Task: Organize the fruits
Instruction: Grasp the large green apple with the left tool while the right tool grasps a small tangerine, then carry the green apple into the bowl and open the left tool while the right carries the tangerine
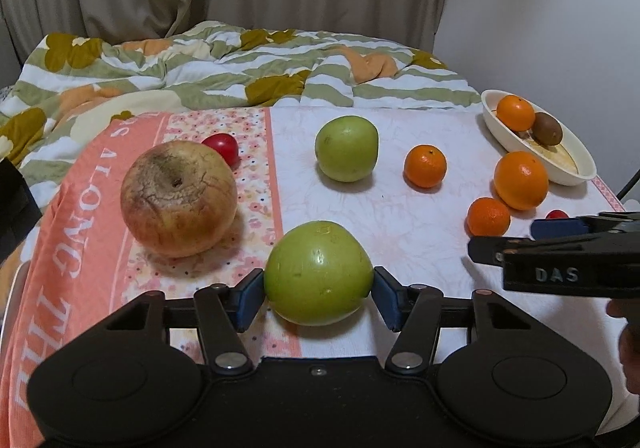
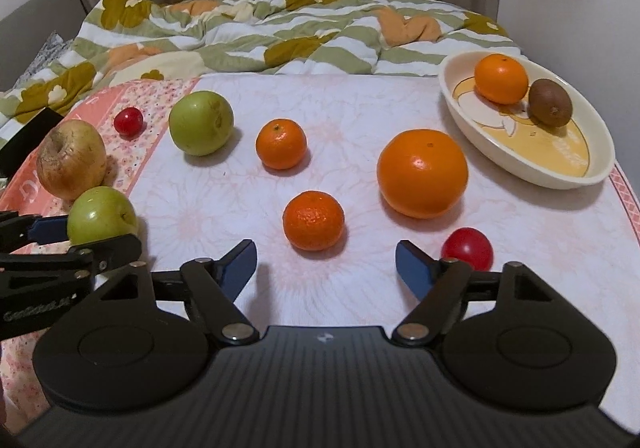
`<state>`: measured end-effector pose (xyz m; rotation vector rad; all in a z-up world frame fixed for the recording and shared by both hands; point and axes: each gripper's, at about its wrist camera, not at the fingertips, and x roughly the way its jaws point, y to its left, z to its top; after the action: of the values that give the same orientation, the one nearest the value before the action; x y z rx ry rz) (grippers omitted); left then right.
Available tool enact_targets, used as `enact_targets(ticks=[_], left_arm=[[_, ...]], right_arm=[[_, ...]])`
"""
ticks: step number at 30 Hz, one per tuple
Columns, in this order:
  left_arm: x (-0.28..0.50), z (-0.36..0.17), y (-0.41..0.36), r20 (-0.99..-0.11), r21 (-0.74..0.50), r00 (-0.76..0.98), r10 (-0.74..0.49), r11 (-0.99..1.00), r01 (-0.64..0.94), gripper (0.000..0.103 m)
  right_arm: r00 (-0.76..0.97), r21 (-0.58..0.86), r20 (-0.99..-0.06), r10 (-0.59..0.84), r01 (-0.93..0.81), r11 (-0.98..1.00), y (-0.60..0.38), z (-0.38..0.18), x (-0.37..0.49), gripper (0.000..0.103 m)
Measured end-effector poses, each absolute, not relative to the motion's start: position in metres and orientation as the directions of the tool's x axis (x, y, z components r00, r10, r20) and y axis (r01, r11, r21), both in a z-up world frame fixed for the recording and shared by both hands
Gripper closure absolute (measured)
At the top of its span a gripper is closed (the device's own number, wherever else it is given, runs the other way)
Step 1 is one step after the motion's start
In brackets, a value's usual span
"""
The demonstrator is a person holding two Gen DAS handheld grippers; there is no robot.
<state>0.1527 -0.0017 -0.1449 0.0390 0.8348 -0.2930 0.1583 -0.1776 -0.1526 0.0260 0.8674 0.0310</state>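
Near green apple (image 1: 318,272) is sitting on the cloth (image 1: 420,216) w/ left gripper (image 1: 318,294) pads pressing both its sides. Right gripper (image 2: 325,260) is hanging open just short of a small mandarin (image 2: 313,220), nothing btwn its pads; bowl (image 2: 520,168) at far right is holding an orange and a kiwi.

two green apples (image 2: 201,122), four oranges (image 2: 422,173)

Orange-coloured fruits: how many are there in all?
4. One orange lies in the oval dish beside a kiwi; the largest orange sits before the dish; two smaller mandarins sit mid-cloth. None seems hidden.
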Motion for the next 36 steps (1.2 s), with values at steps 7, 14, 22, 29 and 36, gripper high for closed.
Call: enact_targets(ticks=[7, 14, 22, 29, 36], left_arm=[[0.145, -0.145, 0.003, -0.739, -0.078, 0.637, -0.222, 0.966, 0.246, 0.041], [0.142, -0.142, 0.009, -0.747, -0.081, 0.633, -0.203, 0.973, 0.216, 0.041], [0.13, -0.126, 0.01, -0.74, -0.089, 0.643, -0.196, 0.977, 0.194, 0.041], [0.113, -0.092, 0.0, -0.709, -0.1, 0.669, -0.223, 0.971, 0.218, 0.041], [0.103, -0.054, -0.024, -0.653, -0.088, 0.704, -0.279, 0.951, 0.295, 0.041]], right_arm=[[0.642, 0.015, -0.765, 0.045, -0.051, 0.999, -0.171, -0.158, 0.173, 0.029], [0.646, -0.005, -0.761, 0.048, -0.079, 0.997, -0.165, -0.155, 0.177, 0.052], [0.656, 0.019, -0.752, 0.069, -0.083, 0.996, -0.163, -0.136, 0.166, 0.052], [0.67, 0.032, -0.739, 0.064, -0.061, 0.998, -0.167, -0.099, 0.141, 0.052], [0.691, 0.036, -0.722, 0.029, -0.003, 0.999, -0.19, -0.06, 0.108, 0.052]])
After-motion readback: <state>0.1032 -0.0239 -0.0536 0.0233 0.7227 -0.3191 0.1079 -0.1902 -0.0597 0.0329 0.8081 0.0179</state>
